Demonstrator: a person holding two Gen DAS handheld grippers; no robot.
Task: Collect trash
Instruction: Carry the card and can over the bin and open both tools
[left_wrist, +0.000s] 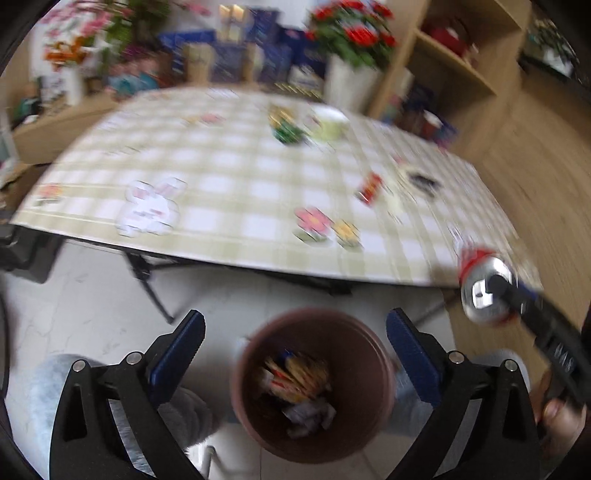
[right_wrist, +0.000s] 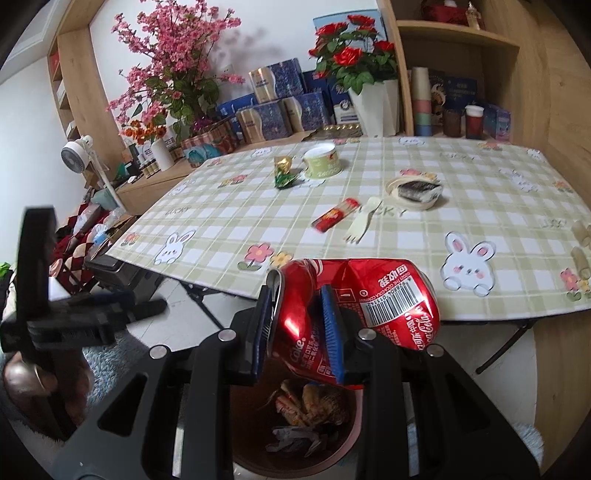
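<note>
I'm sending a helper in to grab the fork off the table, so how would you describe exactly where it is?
On the checked tablecloth, look near the middle, toward the front. The pale plastic fork lies flat between a red wrapper and a round lidded container. It is the only cream-coloured utensil there, tines pointing toward the table's front edge.

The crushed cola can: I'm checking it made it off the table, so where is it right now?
The crushed cola can is pinched in the right claw, directly above the brown bin and just off the table's near edge.
</note>
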